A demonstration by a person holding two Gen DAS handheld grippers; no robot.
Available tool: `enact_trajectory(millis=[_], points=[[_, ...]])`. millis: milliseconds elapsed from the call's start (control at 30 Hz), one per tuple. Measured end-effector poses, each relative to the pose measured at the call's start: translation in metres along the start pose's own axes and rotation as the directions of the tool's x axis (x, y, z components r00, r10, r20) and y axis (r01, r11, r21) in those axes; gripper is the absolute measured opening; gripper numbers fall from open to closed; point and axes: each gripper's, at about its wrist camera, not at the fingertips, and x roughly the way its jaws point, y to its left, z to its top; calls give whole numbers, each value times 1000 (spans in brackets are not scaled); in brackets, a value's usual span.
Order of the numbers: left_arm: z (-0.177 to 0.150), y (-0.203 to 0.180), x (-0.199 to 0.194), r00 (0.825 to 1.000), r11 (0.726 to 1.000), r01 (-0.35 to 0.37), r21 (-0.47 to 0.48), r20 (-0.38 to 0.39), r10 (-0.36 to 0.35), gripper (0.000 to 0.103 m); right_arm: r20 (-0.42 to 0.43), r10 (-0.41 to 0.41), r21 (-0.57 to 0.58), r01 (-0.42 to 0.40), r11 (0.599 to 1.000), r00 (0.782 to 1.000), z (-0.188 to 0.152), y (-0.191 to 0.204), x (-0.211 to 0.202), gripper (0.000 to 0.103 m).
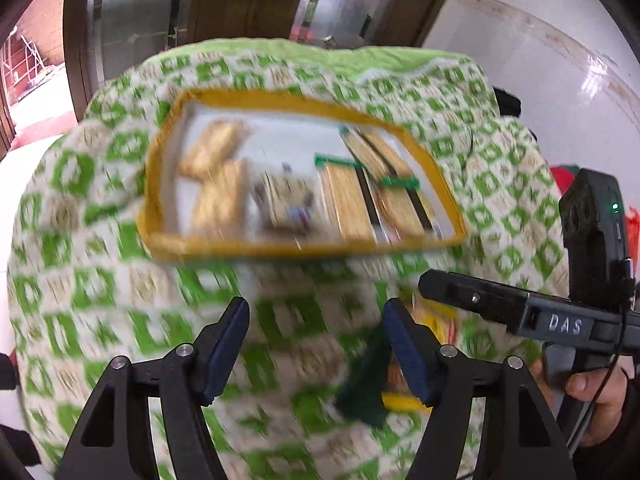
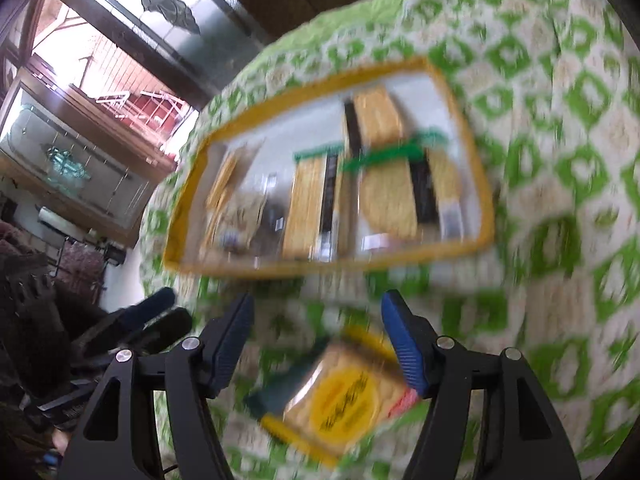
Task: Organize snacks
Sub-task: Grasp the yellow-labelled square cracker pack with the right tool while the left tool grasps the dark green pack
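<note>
A yellow-rimmed tray (image 1: 160,184) lies on the green-and-white patterned cloth and holds several biscuit packets (image 1: 352,200); it also shows in the right wrist view (image 2: 480,184). A loose yellow snack packet (image 2: 344,396) with a green end lies on the cloth in front of the tray, just below my open right gripper (image 2: 316,340). The same packet (image 1: 400,368) shows by the right finger of my open, empty left gripper (image 1: 316,340). The right gripper's body (image 1: 500,308) reaches in from the right in the left wrist view. Both views are motion-blurred.
The cloth (image 1: 100,288) covers a rounded table. Behind it are a wooden and glass door (image 1: 248,0) and a white wall (image 1: 540,60). Dark furniture and clutter (image 2: 48,300) stand at the left in the right wrist view.
</note>
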Motion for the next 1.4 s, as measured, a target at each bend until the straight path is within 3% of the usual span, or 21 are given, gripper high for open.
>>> enact_trajectory(millis=[200,267,300,400,567,700,833,900,1100,1400], points=[[-31,-9,7,999,1000,-5,-2,-34,5,73,-80,-133,-102,124,987,988,-38,0,7,66],[-39,-9,9,999,1000,-4,-9,-44,3,73,-86,-175,-102,166,981,981,-43,-3,6,76],[-41,-9,9,999,1000,-5,-5,-47,5,73,-101,-189,-82,181,980,977,-48,-7,7,76],[-47,-16,10,998,999,-26,45,-48,29,73,-136,-127,1,128,992,983,-59,-22,7,76],[-58,-27,15,997,994,-30,105,-63,37,73,-102,-46,39,50,998,994,-55,-20,3,76],[-63,-29,21,996,995,-8,104,-84,17,73,-101,-78,25,81,996,992,-47,-6,15,78],[-66,-30,25,994,997,26,79,-104,-18,73,-137,-189,-66,182,981,972,-44,13,38,80],[-68,-28,25,994,996,31,80,-104,-23,73,-118,-228,-139,212,967,966,-45,20,39,73],[-66,-29,30,994,994,12,111,-107,0,73,18,-199,-171,199,965,980,-21,21,15,72],[-53,-50,64,985,971,-37,237,-155,75,76,8,-174,-40,174,984,985,-8,-8,11,72]])
